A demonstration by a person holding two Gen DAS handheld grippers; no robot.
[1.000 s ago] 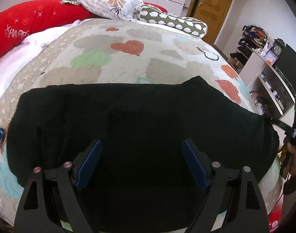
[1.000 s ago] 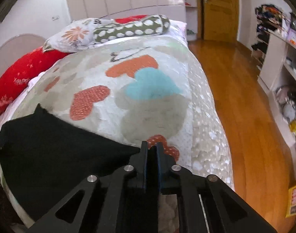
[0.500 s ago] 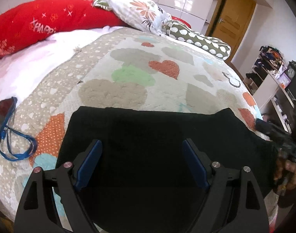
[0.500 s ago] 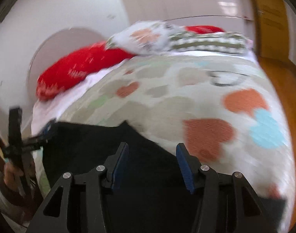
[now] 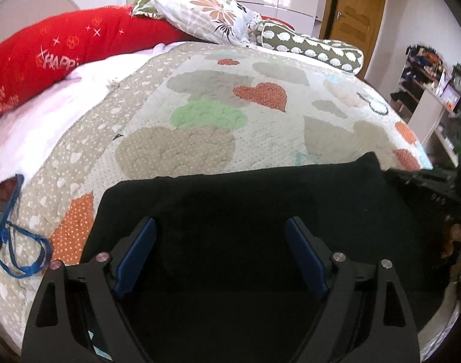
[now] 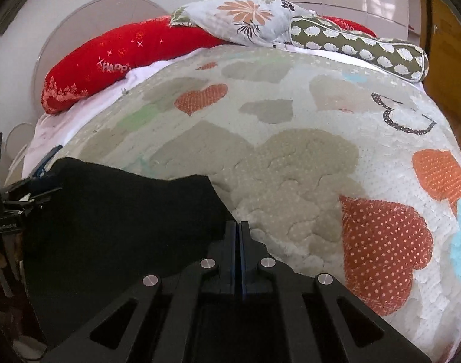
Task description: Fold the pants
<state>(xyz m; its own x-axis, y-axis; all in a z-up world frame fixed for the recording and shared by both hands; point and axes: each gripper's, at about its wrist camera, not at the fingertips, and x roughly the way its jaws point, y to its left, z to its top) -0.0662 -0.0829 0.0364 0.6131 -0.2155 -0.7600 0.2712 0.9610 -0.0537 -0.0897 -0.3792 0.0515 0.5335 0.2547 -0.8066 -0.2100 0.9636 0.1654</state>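
The black pants (image 5: 245,211) lie flat on the heart-patterned quilt (image 5: 215,115) near the bed's front edge. My left gripper (image 5: 221,242) is open, its blue pads spread wide just above the pants' middle, holding nothing. In the right wrist view the pants (image 6: 115,211) lie at the lower left. My right gripper (image 6: 237,227) is shut at the pants' right edge; whether cloth is pinched between the pads cannot be told. The left gripper's body shows in the right wrist view at the far left (image 6: 6,208).
A red bolster (image 5: 49,57), a floral pillow (image 5: 206,12) and a green patterned bolster (image 5: 312,48) lie at the bed's head. A blue lanyard (image 5: 18,254) with a phone lies left of the pants. Shelves (image 5: 430,96) stand at the right.
My right gripper went from open half a second ago to shut at the pants' right edge. The left view shifted slightly; its gripper stays open above the pants.
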